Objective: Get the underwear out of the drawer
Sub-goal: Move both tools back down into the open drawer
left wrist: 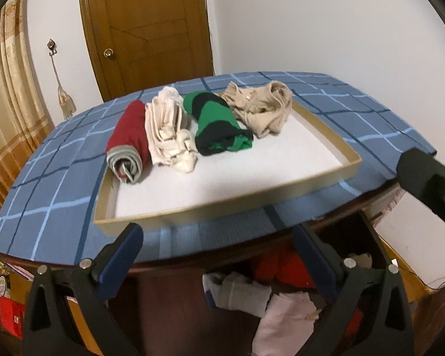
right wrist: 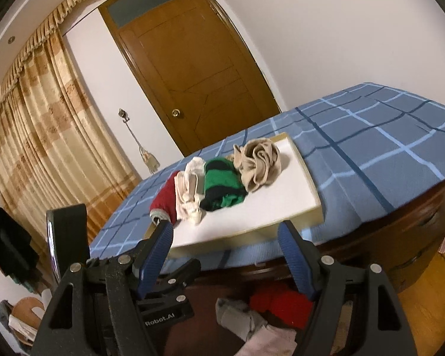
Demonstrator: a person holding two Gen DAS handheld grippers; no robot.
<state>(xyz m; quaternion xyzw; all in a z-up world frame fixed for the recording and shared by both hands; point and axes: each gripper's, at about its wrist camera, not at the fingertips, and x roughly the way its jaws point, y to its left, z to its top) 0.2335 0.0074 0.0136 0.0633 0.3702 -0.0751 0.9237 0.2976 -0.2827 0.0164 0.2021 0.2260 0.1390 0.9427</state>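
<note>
A shallow tan tray (left wrist: 228,204) with a white floor sits on the blue checked tabletop (left wrist: 59,175). In it lie a red roll (left wrist: 129,139), a cream bundle (left wrist: 170,133), a green and black roll (left wrist: 218,124) and a beige crumpled piece (left wrist: 262,108). Below the table edge an open drawer (left wrist: 376,237) holds red, white and pink garments (left wrist: 270,299). My left gripper (left wrist: 219,243) is open and empty above the drawer. My right gripper (right wrist: 227,243) is open and empty too; the tray (right wrist: 308,207) and the drawer clothes (right wrist: 279,299) show beyond it. The left gripper's body (right wrist: 163,290) sits at its left.
A brown wooden door (left wrist: 151,29) stands behind the table. Gold curtains (right wrist: 44,136) hang at the left. A tassel hangs from a wall hook (left wrist: 52,46). The right gripper's black body (left wrist: 430,184) shows at the right edge of the left wrist view.
</note>
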